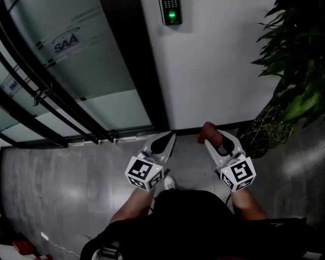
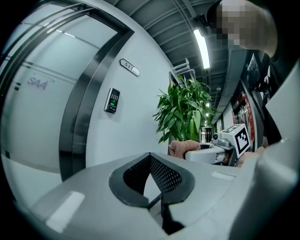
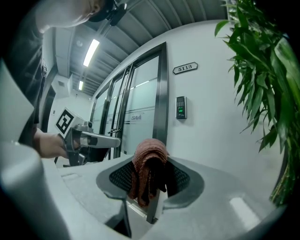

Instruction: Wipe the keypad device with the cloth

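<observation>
Standing at the door with the wiping not yet begun, holding a rumpled reddish-brown fabric cloth (image 1: 208, 131) pinched between the closed jaws of the right claw (image 3: 151, 165), with folds bulging above the tips. Carrying the left claw (image 2: 150, 158) closed tip to tip on nothing, just beside the right one and at about the same height.

Facing the small black wall-mounted keypad device (image 1: 171, 11), lit green on its front, fixed to the white wall (image 1: 218, 66) just beside the dark metal door frame (image 1: 134, 61), high above both claws and well apart from the cloth.

Judging by that gap, only the taking-up of the cloth done — left to do: raising the cloth to the keypad device, pressing it on and rubbing across the face.

Legible: "SAA" in pale blue letters on the frosted glass door panel (image 1: 66, 43), and "5113" on the small grey number plate (image 3: 185, 68) above the keypad device.

Flanked on the right by a leafy green potted plant (image 1: 294, 61) on the grey tiled floor (image 1: 76, 188).
</observation>
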Demonstrator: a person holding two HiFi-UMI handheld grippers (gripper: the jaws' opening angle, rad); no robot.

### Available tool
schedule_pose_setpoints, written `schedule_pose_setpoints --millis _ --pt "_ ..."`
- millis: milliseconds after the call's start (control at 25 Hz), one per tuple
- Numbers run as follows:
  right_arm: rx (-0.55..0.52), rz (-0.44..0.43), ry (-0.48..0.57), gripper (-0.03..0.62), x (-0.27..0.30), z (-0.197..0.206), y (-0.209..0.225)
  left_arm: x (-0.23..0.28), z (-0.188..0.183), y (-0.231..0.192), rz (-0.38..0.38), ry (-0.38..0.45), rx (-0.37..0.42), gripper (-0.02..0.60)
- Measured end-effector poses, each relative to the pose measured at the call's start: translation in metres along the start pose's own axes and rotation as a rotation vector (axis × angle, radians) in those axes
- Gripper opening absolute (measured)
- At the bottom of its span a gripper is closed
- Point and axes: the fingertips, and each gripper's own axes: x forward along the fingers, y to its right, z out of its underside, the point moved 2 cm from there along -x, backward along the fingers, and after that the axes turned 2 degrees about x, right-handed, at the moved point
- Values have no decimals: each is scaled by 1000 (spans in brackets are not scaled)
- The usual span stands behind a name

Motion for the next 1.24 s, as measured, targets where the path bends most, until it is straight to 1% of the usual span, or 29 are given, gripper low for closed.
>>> schedule_pose_setpoints --millis 200,400,760,1240 --pt "0 4 5 146 -4 1 -2 3 -1 8 23 -12 14 15" --pt "4 5 5 144 -6 3 -1 4 -6 12 32 -4 28 15" --pt "20 20 29 144 -8 -8 -2 -1 -10 11 29 4 37 15" --pt "26 19 17 144 -11 -3 -1 -2 -10 14 24 12 36 15"
